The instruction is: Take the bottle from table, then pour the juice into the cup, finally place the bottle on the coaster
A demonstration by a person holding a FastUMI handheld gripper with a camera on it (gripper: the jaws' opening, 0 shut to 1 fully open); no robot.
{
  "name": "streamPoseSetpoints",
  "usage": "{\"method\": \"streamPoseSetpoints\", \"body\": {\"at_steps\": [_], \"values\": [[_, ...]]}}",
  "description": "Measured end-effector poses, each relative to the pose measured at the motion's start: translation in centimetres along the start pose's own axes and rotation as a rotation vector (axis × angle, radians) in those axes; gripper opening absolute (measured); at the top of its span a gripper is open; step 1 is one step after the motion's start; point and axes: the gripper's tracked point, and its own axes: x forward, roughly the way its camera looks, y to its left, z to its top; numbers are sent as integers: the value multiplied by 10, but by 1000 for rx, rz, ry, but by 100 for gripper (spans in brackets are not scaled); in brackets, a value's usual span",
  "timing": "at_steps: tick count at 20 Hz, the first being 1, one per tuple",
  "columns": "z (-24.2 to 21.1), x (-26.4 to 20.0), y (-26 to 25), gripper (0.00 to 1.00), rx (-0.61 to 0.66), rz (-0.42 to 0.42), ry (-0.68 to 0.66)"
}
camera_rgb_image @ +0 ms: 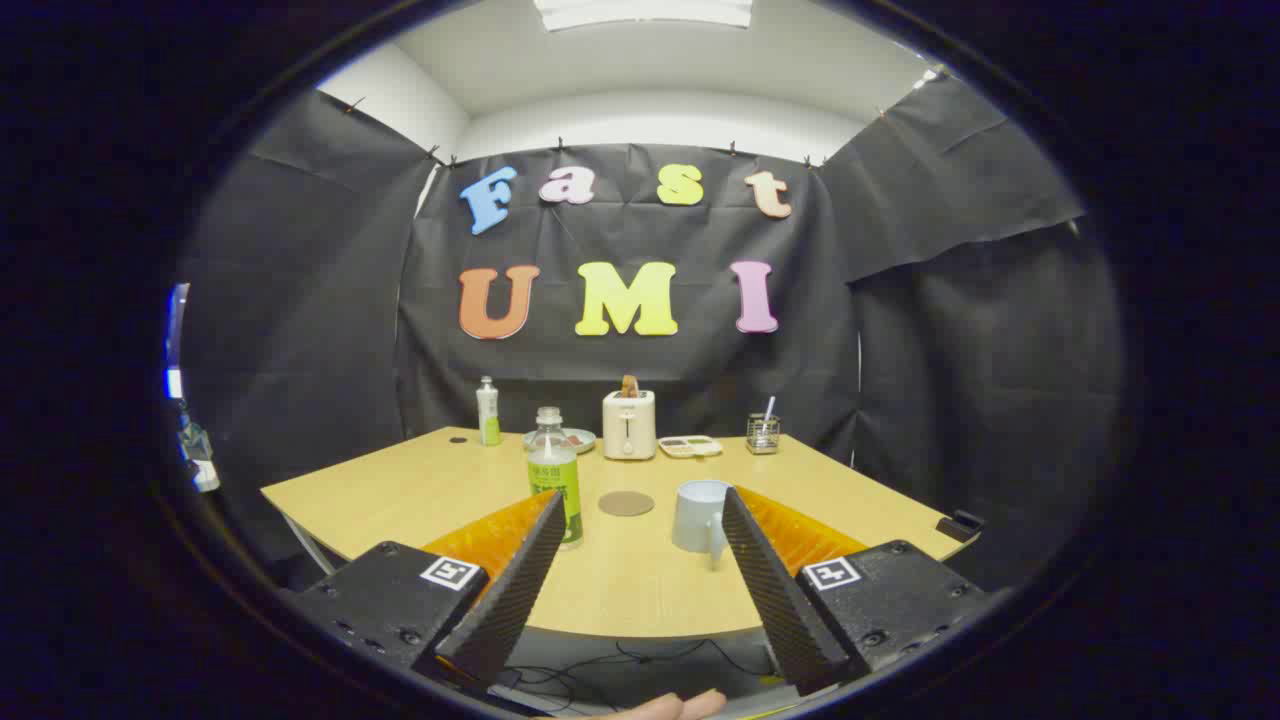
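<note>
Gripper (640, 505) fingers spread, released — bottle (555, 478) just beyond 1, cup (699, 515) by the other, coaster (626, 503) between

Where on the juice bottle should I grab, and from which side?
Grip the bottle around its labelled body, below the narrowing shoulder, coming level from the near table edge. It stands upright with straight round sides there, and the near side looks unobstructed. The gripper is open, holding nothing; the bottle sits just ahead of its left finger, so shift left first.

My ceiling panel (642, 12) lights the table (420, 490) evenly; shadows stay soft, focus sharp ahead of my spread fingers (520, 570), edges bowed.
</note>
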Motion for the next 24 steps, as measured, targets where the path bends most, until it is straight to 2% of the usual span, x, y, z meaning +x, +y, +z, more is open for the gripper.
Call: {"method": "streamPoseSetpoints", "body": {"at_steps": [12, 16, 22, 24], "values": [[-7, 19, 18, 100, -3, 57, -18], [-18, 40, 29, 100, 14, 84, 14], [-15, 84, 48, 100, 50, 126, -12], [-10, 100, 58, 100, 25, 133, -39]]}}
